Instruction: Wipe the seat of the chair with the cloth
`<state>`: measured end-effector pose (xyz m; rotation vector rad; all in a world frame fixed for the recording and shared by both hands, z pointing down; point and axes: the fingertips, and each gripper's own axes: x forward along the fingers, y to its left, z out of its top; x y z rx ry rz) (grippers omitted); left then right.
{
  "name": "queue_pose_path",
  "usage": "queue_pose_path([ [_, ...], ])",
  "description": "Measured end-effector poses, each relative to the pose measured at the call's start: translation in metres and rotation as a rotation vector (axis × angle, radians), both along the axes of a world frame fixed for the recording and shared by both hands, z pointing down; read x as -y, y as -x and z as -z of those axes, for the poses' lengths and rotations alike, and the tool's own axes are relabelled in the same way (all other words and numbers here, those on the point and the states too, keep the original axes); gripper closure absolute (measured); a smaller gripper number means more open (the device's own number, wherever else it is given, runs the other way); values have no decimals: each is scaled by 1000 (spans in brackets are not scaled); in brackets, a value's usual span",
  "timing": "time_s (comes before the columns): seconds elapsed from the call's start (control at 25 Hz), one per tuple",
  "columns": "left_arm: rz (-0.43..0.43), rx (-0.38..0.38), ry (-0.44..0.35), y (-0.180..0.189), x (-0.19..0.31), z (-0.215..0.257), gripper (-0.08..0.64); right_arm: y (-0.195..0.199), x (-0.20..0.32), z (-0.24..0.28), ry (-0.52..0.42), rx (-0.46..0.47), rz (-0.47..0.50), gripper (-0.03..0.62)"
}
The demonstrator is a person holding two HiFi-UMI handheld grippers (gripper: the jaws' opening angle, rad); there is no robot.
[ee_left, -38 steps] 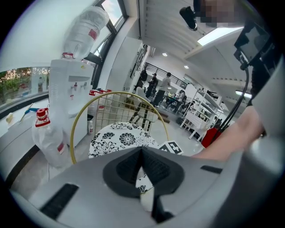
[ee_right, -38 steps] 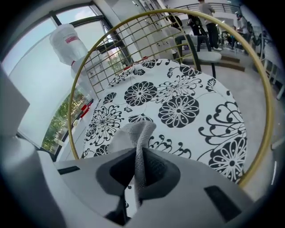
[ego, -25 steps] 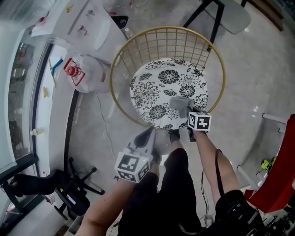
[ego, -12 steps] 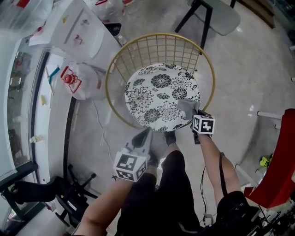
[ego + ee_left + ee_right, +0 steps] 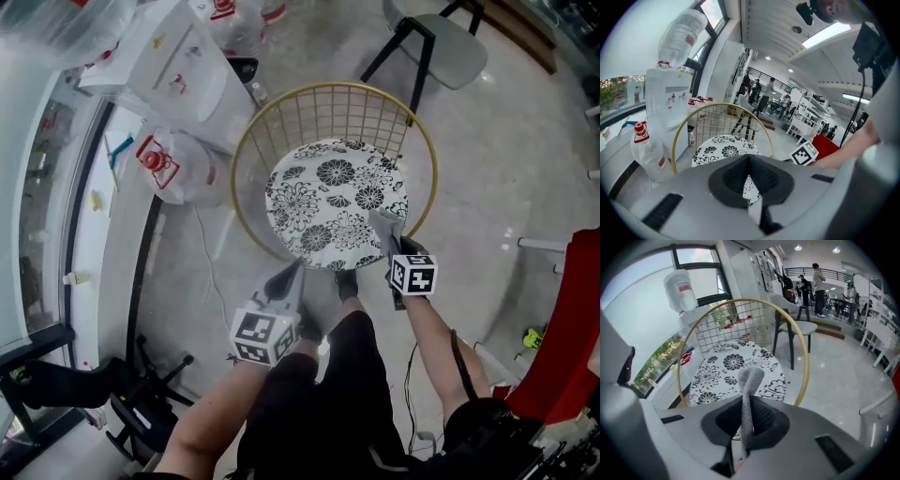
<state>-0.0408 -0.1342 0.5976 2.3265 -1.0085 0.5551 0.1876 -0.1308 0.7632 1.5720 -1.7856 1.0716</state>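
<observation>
Nearest you, your left gripper (image 5: 286, 279) hangs low over the floor by your knee, short of the chair. Its jaws are pressed together with nothing between them, and through its own view the patterned seat shows just beyond the tips.

Off to the right and a touch farther, your right gripper (image 5: 392, 244) reaches the near right edge of the chair. Its jaws are clamped narrow on the grey cloth (image 5: 382, 223), and the free end of the cloth stands up out of the jaws and curls over. From above, that cloth sits on the right near edge of the floral seat (image 5: 323, 197); how firmly it presses there, you can't tell.

The round black-and-white seat lies inside the gold wire backrest (image 5: 333, 85), which rings it and rises at the far side.

Farther left, a clear plastic bag (image 5: 178, 159) with red print slumps on the floor beside the white water dispenser (image 5: 173, 66). Far right, a grey chair (image 5: 450, 42) stands on dark legs, well apart.
</observation>
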Motion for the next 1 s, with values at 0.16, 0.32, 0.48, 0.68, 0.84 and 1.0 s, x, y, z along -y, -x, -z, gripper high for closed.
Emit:
queue_pose_path([
  [0.16, 28, 2, -3, 19, -2, 6, 554, 74, 0, 18, -25, 97, 104, 569],
  [0.32, 61, 14, -2, 41, -5, 4, 554, 146, 1, 22, -29, 195, 193, 569],
  [0.48, 102, 24, 6, 62, -7, -3, 554, 204, 6, 16, -23, 262, 253, 569],
  [0.68, 146, 31, 19, 86, -15, -12, 554, 261, 8, 4, -4, 351, 302, 569],
  [0.84, 174, 37, 39, 98, -21, -21, 554, 281, 4, -22, 54, 382, 292, 569],
  [1.0, 185, 46, 54, 104, -26, -31, 554, 276, -1, -53, 112, 361, 252, 569],
])
